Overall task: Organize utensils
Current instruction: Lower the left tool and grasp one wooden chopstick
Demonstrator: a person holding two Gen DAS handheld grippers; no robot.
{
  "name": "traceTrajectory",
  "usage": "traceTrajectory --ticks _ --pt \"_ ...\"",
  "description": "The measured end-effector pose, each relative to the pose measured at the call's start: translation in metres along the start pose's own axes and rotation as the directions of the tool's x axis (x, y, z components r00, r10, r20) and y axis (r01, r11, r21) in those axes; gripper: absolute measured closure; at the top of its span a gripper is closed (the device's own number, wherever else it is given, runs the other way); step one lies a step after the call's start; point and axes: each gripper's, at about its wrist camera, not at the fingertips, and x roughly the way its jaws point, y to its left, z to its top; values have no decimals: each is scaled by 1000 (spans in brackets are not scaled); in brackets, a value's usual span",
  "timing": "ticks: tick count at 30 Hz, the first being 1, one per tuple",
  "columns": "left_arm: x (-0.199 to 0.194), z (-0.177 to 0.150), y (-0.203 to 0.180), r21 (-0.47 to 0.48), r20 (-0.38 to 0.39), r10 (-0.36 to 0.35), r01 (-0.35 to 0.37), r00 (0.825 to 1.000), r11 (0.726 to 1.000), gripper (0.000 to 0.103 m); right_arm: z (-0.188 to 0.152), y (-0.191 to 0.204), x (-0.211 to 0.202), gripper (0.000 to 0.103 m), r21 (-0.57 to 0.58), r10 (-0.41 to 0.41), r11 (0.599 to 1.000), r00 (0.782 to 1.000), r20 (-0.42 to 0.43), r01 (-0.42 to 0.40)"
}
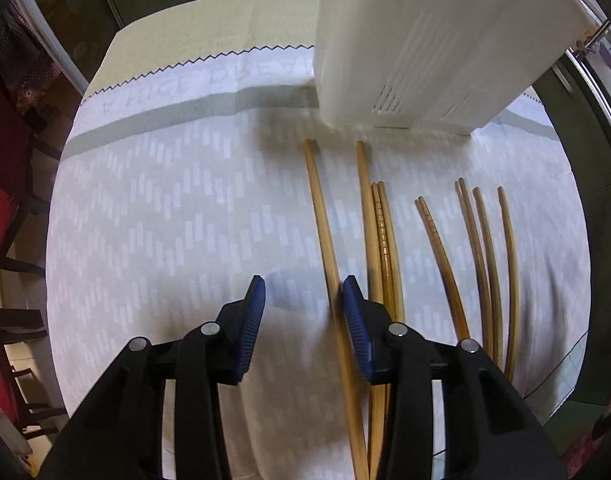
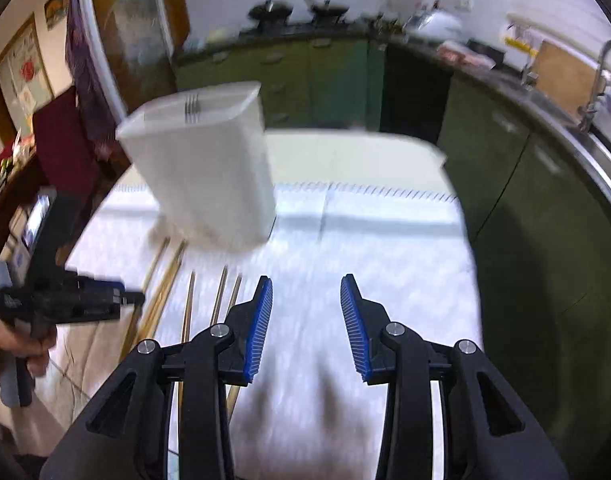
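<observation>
Both the left gripper [image 1: 303,288] and right gripper [image 2: 306,288] were held spread apart, empty, over chopsticks [image 1: 487,256] laid beside a white holder [image 1: 425,60].

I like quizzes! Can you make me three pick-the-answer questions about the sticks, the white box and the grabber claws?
1. Where do the chopsticks lie?
A. on the tablecloth
B. in the white holder
C. on the floor

2. What colour are the left gripper pads?
A. red
B. blue
C. yellow

3. How is the right gripper?
A. shut on a chopstick
B. shut on a spoon
C. open and holding nothing

Answers: 1 A, they lie flat on the tablecloth in front of the white holder. 2 B, both ribbed pads are blue. 3 C, its fingers stand apart over bare cloth.
</observation>
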Motion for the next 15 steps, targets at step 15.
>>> traceTrajectory --ticks 15 --pt "0 -5 11 55 -66 -13 16 998 998 95 7 30 105 73 50 81 997 915 -394 -66"
